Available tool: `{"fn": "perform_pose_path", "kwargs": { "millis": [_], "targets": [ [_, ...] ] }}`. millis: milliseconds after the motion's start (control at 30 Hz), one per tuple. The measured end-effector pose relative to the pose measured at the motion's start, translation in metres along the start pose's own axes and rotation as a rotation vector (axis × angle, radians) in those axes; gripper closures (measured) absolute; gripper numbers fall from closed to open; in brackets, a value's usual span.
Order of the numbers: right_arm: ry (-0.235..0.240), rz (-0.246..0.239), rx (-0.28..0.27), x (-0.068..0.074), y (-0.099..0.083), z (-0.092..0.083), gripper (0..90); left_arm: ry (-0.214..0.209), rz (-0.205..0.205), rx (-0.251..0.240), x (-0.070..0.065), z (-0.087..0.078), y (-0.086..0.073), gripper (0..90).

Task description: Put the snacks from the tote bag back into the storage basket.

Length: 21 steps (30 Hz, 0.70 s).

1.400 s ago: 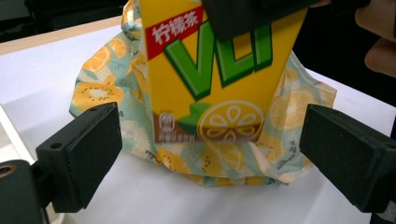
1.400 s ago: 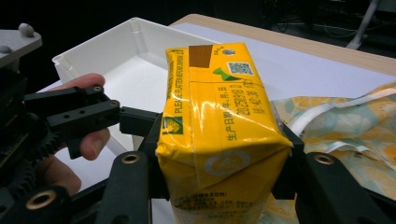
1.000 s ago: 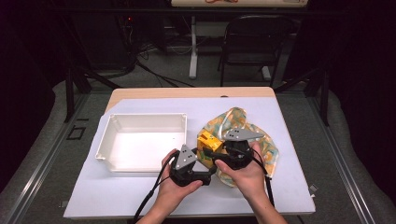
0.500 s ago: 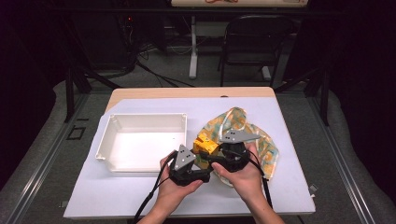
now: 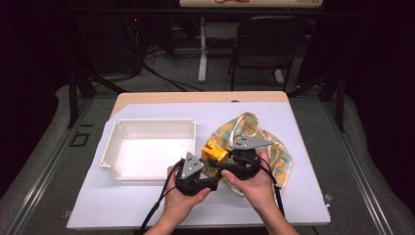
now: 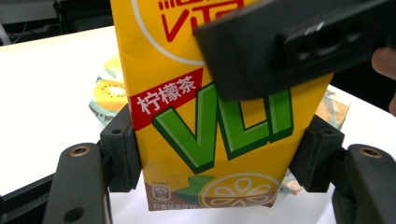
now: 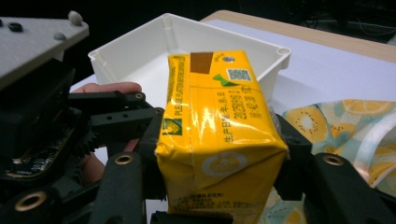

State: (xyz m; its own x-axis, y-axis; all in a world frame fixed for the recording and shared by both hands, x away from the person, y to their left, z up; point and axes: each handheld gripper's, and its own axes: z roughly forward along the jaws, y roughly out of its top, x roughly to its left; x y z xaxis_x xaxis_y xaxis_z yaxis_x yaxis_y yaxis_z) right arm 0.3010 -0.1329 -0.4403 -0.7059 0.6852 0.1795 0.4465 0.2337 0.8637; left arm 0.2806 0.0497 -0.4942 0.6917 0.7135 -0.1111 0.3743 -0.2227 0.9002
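Yellow carton | clamped (both sides) in left hand-held gripper

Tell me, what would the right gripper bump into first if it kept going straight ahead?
The right gripper already clamps the yellow lemon tea carton, so that is directly in front. Beyond the carton, its line appears to lead to the white plastic tray, though depth is hard to judge.
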Motion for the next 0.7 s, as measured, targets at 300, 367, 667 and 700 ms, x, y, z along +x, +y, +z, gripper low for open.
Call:
{"fn": "perform_pose_path", "kwargs": {
  "millis": [300,367,667,700],
  "targets": [
    [0.021,0.021,-0.065,-0.006,0.006,-0.013,29.0,0.035,-0.036,-0.005,0.016,-0.005,0.003,32.3],
    [0.022,0.018,-0.067,-0.007,0.007,-0.014,28.6,0.039,-0.044,-0.008,0.018,-0.006,0.003,32.2],
    [0.011,0.033,-0.096,-0.014,0.009,-0.022,27.8,0.101,-0.098,-0.036,0.041,-0.015,0.005,32.0],
    [0.011,0.033,-0.096,-0.014,0.009,-0.022,27.8,0.101,-0.098,-0.036,0.041,-0.015,0.005,32.0]
  ]
}}
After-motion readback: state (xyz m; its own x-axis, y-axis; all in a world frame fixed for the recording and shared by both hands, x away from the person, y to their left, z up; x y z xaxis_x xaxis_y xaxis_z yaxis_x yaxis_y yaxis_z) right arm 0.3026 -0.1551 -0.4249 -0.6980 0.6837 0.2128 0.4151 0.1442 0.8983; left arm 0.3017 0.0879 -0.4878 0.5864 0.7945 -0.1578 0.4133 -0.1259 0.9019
